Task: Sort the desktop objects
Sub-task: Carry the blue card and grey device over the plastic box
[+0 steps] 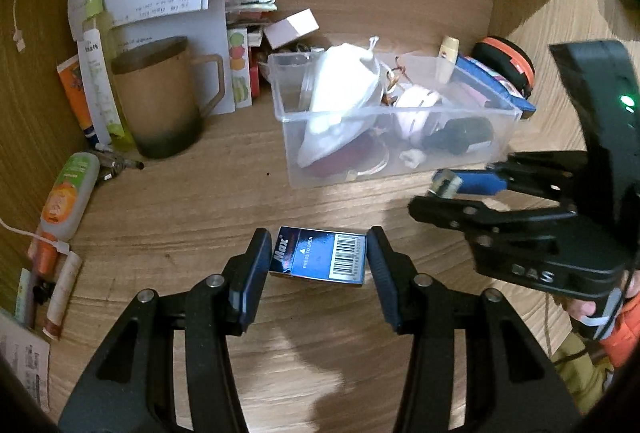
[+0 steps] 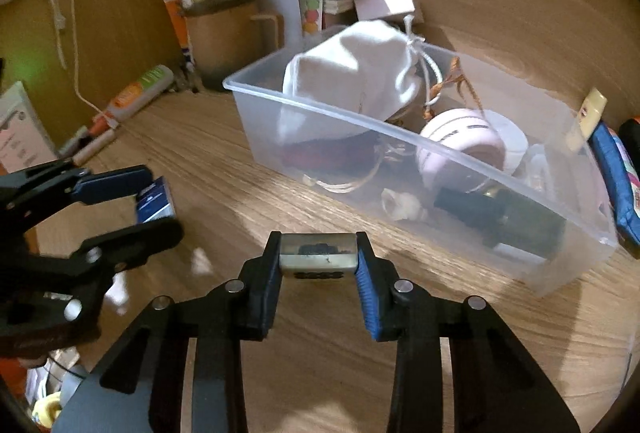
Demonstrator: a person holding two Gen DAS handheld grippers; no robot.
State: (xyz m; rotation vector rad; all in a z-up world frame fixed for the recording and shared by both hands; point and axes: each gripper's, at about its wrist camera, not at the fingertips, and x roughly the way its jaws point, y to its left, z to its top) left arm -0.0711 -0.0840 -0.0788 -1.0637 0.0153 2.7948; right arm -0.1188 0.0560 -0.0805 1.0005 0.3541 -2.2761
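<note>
my left gripper (image 1: 320, 257) has its pads clamped on either side of a small blue staple box (image 1: 319, 257), barcode and "max" label facing up, held just over the wood desk (image 1: 200, 217). my right gripper (image 2: 318, 257) is pinched on a small clear block w/ dark bits inside (image 2: 318, 251), also above the desk, near the front wall of the clear plastic bin (image 2: 400, 137).

from the left cam i see the right gripper (image 1: 460, 193) off to the right, close to the bin's front right corner. from the right cam the left gripper (image 2: 156, 197) sits at left w/ the blue box (image 2: 156, 203) between its fingers.

the bin (image 1: 392, 113) sits mid desk, well apart from the brown mug (image 1: 160, 97) at left. inside: white drawstring pouch (image 2: 352, 73), pale pink round item (image 2: 460, 145), a dark bottle (image 2: 500, 221) lying flat, some cord. a blue pouch (image 2: 616, 173) leans just beside the bin's right end. tubes & a glue bottle (image 1: 68, 197) lie along the left wall. papers & notes stand behind the mug.
</note>
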